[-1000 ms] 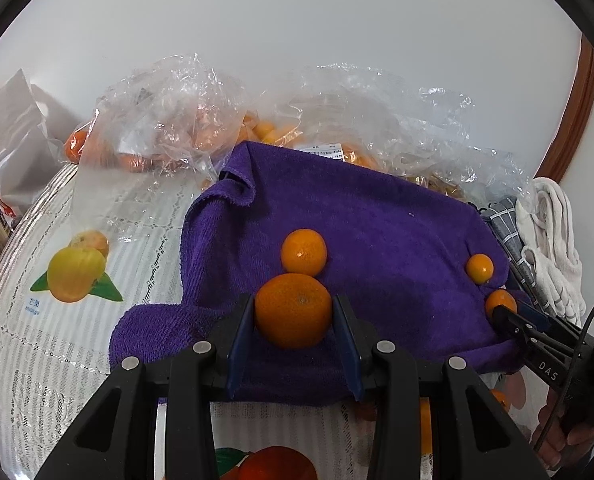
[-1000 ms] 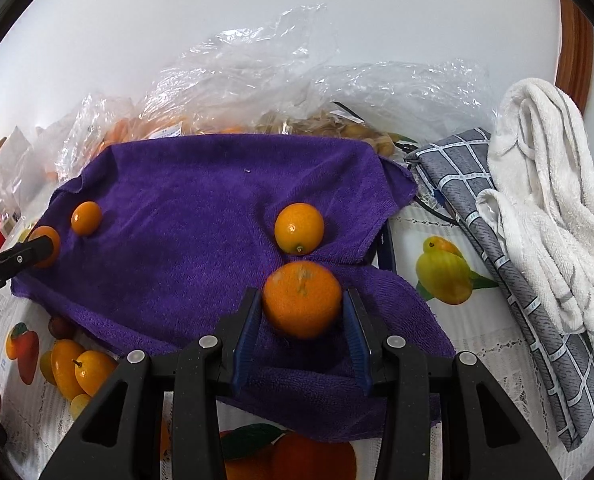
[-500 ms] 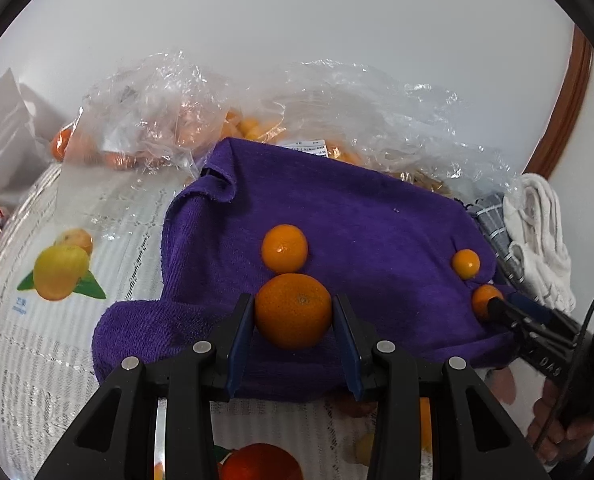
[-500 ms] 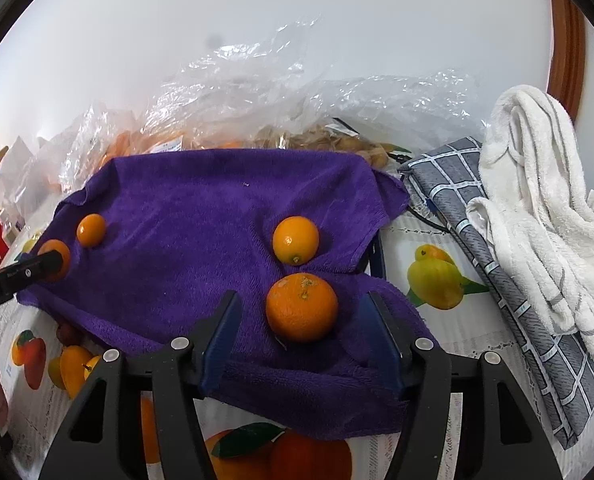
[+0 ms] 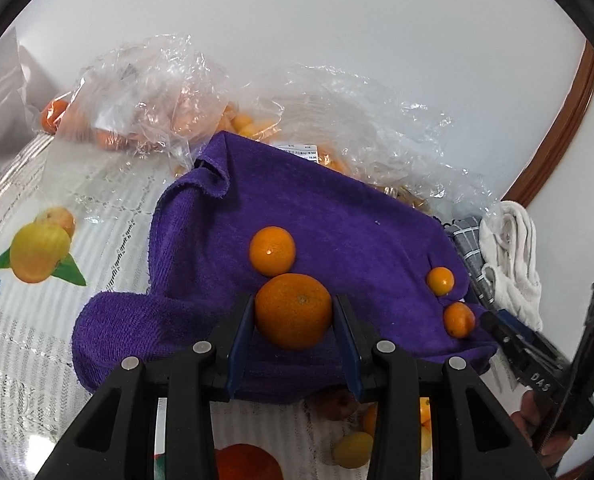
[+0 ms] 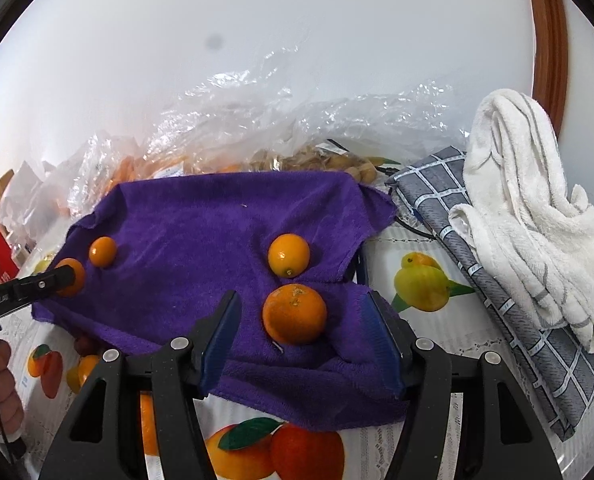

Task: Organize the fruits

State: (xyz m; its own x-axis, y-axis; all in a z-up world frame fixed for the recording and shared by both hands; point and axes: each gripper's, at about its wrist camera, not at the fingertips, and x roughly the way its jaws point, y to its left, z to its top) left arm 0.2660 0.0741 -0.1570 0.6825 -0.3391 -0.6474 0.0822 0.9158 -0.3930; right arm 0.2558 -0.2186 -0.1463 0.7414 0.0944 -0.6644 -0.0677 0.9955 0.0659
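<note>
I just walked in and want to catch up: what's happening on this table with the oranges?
A person with a gripper in each hand is sorting oranges on a purple towel. The left gripper has its fingers closed on one orange. The right gripper has its fingers open on either side of a second orange, which lies on the towel untouched. A smaller orange sits just behind the held one. Clear bags of more fruit lie at the back.
</note>
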